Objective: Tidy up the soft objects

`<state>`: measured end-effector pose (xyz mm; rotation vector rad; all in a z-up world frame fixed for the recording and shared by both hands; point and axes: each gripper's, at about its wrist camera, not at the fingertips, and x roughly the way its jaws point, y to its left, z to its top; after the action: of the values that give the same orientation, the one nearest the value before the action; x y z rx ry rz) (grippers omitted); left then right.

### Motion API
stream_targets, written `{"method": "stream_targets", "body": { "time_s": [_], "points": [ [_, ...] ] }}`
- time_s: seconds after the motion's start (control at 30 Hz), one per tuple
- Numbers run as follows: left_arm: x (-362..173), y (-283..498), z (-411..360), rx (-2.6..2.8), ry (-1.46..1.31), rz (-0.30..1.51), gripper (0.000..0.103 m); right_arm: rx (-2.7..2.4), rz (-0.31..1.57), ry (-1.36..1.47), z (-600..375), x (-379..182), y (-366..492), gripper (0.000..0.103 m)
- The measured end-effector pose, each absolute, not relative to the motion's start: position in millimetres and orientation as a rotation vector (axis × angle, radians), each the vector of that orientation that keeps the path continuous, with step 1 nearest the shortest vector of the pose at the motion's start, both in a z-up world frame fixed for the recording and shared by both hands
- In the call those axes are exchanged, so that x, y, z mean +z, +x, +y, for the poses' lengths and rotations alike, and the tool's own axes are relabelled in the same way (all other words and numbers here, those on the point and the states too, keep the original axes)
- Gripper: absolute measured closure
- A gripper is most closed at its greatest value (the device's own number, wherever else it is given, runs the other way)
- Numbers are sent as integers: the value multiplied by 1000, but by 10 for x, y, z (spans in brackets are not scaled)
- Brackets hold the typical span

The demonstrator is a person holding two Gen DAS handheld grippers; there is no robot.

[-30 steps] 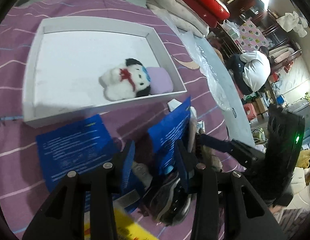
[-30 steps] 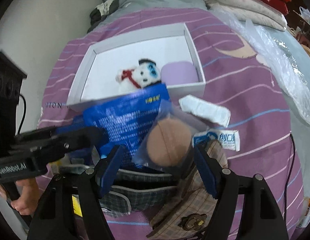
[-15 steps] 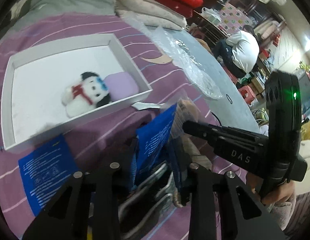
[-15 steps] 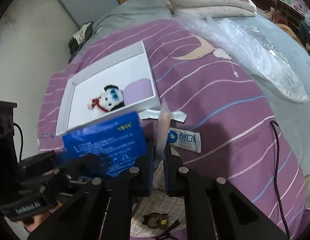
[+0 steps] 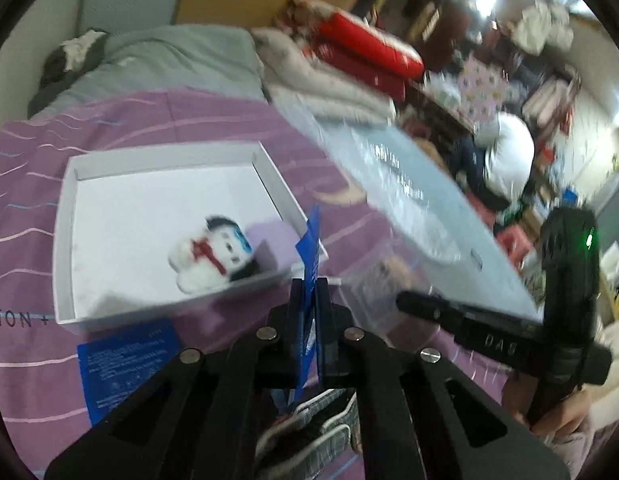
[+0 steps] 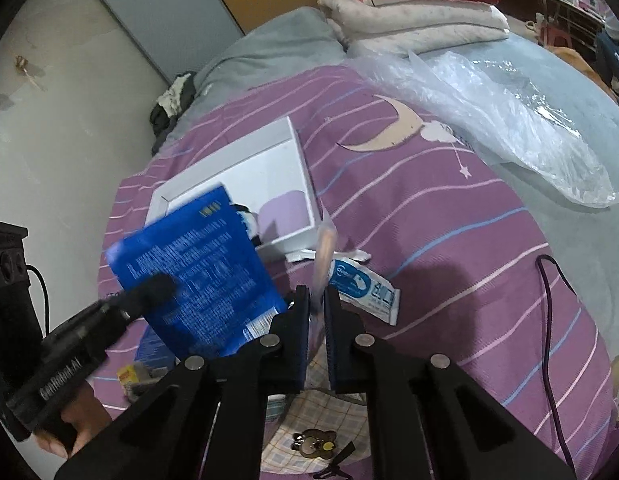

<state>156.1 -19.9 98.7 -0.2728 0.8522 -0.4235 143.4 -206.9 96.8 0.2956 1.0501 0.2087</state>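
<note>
Blue packet (image 6: 197, 276) pinched in left tongs (image 5: 309, 280), clear pouch (image 6: 323, 256) in right tongs (image 6: 317, 300); next probably white box (image 5: 65, 240).

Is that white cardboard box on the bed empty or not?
Not empty: the white cardboard box holds a white plush toy with a red scarf and a lilac cushion.

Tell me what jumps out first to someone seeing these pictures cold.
The blue packet stands out, pinched in the left tool and held up over the purple striped bedspread. Beside it, the right tool is shut on a clear pouch. Behind them, a white tray holds a white plush toy.
</note>
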Motion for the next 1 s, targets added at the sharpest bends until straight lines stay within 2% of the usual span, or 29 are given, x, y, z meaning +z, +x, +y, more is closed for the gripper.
{"method": "stream_targets", "body": {
  "time_s": [0.2, 0.43, 0.5, 0.53, 0.57, 0.63, 0.8, 1.0],
  "points": [
    [1031, 1572, 15, -409, -364, 811, 97, 265, 1013, 293, -1971, 1029, 1412, 99],
    [946, 1623, 19, -394, -365, 878, 97, 272, 1059, 291, -1891, 908, 1461, 98],
    [896, 1626, 20, -402, -366, 907, 97, 278, 1060, 276, -1873, 903, 1474, 89],
    [872, 1636, 10, -399, -366, 921, 97, 280, 1062, 269, -1864, 895, 1477, 71],
    [860, 1643, 10, -394, -364, 928, 97, 283, 1067, 260, -1853, 875, 1476, 43],
    [847, 1642, 20, -389, -367, 936, 98, 298, 1077, 236, -1799, 825, 1482, 25],
    [832, 1622, 65, -377, -381, 940, 98, 397, 1061, 278, -1644, 621, 1563, 25],
    [780, 1623, 146, -350, -395, 950, 98, 355, 1154, 285, -1556, 246, 1725, 25]
  ]
}}
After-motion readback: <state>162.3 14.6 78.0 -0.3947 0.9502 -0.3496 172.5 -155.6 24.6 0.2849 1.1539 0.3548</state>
